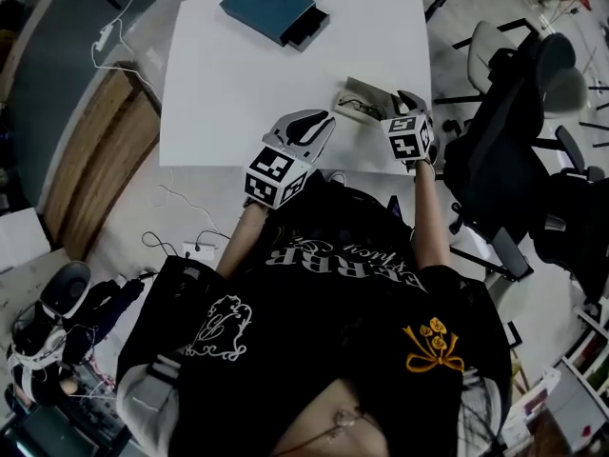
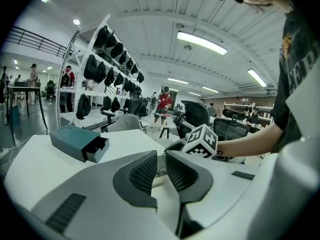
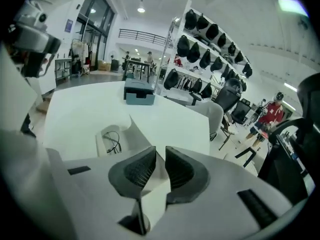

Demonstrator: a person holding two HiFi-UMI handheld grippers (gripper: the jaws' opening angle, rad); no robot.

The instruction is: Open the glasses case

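One white table carrying one open glasses case, one pair of glasses and one teal drawer box. Two hand-held grippers: one left gripper, one right gripper. One person holding them. At least two dark office chairs nearby

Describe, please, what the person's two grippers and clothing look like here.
Both the left gripper and the right gripper have smooth pale grey shells with curved jaws lined by dark grey ribbed pads. Each carries a white cube printed with black square markers. The person wears a black short-sleeved T-shirt with pale lettering and a gold emblem.
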